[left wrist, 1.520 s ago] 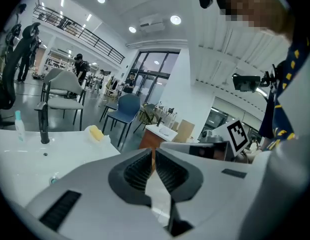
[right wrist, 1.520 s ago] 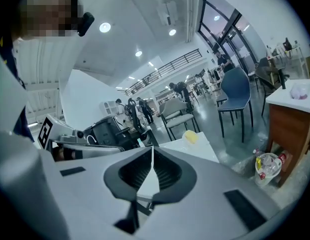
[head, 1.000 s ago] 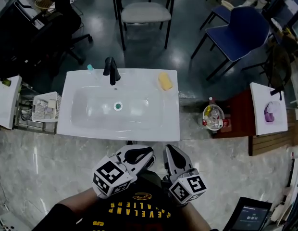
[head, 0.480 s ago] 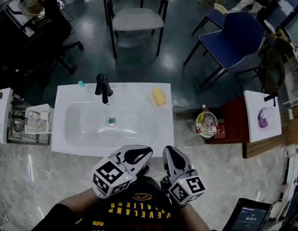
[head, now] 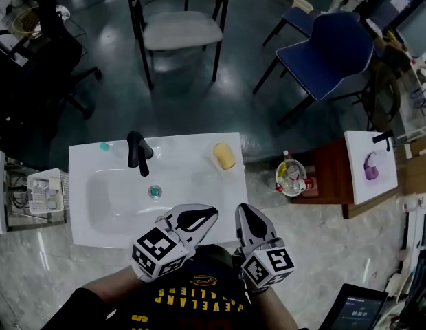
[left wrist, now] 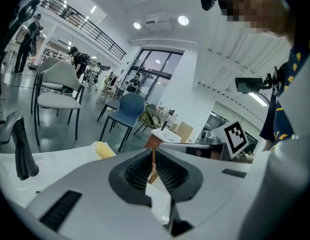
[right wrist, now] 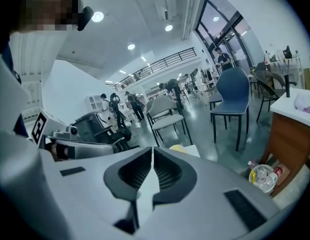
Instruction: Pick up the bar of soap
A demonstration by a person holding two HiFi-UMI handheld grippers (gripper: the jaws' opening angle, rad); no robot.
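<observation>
A: head view, where's the bar of soap (head: pixel 224 156)?
B: mid-frame on the white surface (head: pixel 180 147), right of the faucet (head: pixel 136 153).
A: left gripper view?
B: left hand-held gripper (left wrist: pixel 153 156) pressed together, empty. right gripper view: right hand-held gripper (right wrist: pixel 152 156) same.

1. A white sink (head: pixel 185 151) stands where the pale marble floor (head: pixel 34 280) meets darker glossy flooring.
2. A black faucet (head: pixel 137 152) rises from its back rim. A teal drain plug (head: pixel 154 192) sits in the basin just in front of it.
3. A small teal object (head: pixel 104 146) rests on the rim, left of the faucet.
4. A pale-seated chair (head: pixel 178 29) and a blue chair (head: pixel 326 47) stand beyond the sink.
5. A round container of bottles (head: pixel 293 177) sits on the floor, right of the sink.
6. Further right, a white-topped stand (head: pixel 367 191) carries a purple item (head: pixel 372 165).
7. A wire basket (head: pixel 45 184) sits left of the sink.
</observation>
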